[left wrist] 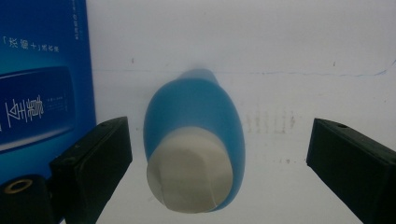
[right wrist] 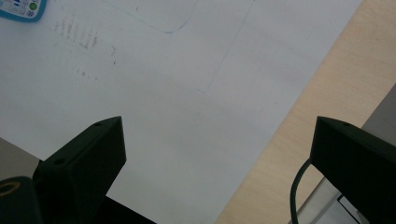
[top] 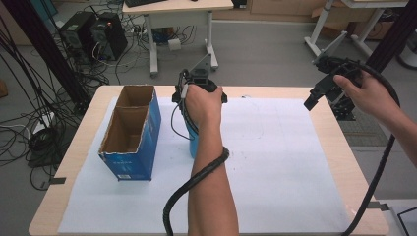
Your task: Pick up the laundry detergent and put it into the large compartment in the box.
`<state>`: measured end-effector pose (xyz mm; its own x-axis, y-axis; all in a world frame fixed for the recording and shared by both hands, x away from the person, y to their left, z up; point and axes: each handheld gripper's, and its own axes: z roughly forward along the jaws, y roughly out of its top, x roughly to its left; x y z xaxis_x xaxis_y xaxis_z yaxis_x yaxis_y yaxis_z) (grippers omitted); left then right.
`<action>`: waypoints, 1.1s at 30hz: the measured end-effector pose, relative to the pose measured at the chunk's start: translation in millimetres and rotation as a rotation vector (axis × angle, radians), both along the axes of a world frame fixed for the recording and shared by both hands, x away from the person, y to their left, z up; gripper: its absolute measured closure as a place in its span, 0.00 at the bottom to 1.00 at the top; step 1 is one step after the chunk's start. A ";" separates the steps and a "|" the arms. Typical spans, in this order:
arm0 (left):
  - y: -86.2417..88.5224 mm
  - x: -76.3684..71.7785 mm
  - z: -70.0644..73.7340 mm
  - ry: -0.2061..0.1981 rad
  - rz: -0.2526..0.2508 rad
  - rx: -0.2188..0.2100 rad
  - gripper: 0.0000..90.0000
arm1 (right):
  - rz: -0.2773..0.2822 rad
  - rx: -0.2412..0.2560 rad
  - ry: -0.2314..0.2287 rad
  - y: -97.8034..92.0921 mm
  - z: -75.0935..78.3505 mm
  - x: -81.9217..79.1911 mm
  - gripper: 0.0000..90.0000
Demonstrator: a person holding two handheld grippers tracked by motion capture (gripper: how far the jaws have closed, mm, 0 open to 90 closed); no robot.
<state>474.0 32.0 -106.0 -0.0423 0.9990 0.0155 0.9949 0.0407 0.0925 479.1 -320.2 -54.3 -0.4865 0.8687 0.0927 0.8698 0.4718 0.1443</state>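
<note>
While the left gripper point(left wrist: 219, 163) hangs directly over the blue bottle point(left wrist: 196, 140), its jaws are spread wide on either side of the bottle without touching it. The bottle stands on the white paper sheet point(top: 275, 162), just beside the open blue carton point(top: 130, 132). Off at the table's right edge point(top: 339, 147), the right gripper point(right wrist: 219, 163) hovers, likewise spread and holding nothing.

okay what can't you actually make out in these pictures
- Bottle: in the high view the left hand and forearm cover most of it.
- Box: in the left gripper view an edge cuts it; its print is too blurred to read.
- Right gripper: the high view doesn't settle its jaw gap.
</note>
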 end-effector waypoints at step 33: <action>-5.1 -2.8 -15.9 -0.014 0.021 0.063 0.40 | -0.003 0.006 -0.004 1.1 1.7 -1.7 0.04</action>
<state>471.2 26.9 -121.9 -0.0635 0.9949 0.0781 0.9925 0.0548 0.1095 477.4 -319.1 -52.6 -0.4848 0.8694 0.0955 0.8704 0.4687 0.1508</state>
